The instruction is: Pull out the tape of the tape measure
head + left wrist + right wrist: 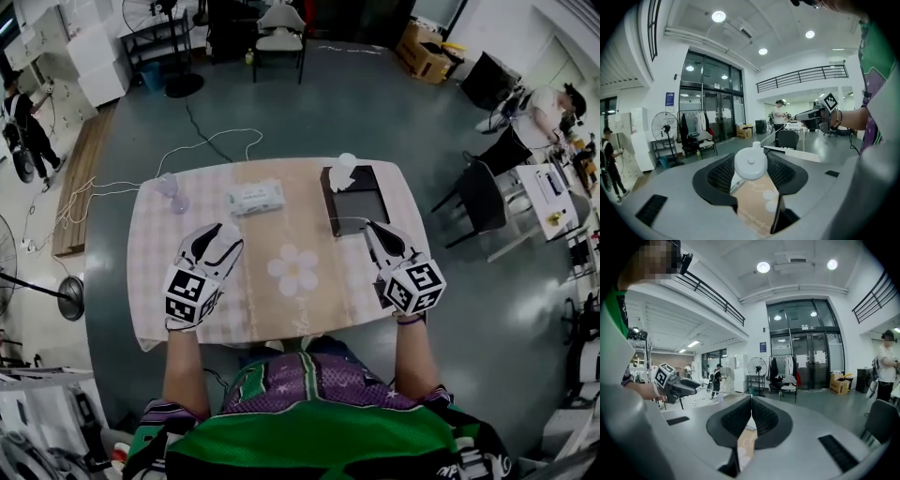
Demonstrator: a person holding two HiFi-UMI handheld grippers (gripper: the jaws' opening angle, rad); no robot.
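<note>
A white round tape measure (751, 163) with a small centre button sits between the black pads of my left gripper (751, 165), which seem to press on both its sides. No tape shows pulled out of it. In the head view the left gripper (223, 234) hangs over the left half of the table (150, 309), and the tape measure is hidden there by the fingers. My right gripper (372, 228) hovers over the right half, its jaws shut (751, 401) with nothing seen between them. Each gripper view shows the other gripper off to the side.
On the checked beige tablecloth lie a white tissue pack (255, 197), clear cups (172, 192) at the back left, and a black tray (354, 199) with a white object (346, 163) at its far corner. A flower print (293, 270) lies between the grippers. Chairs, fans and people stand around.
</note>
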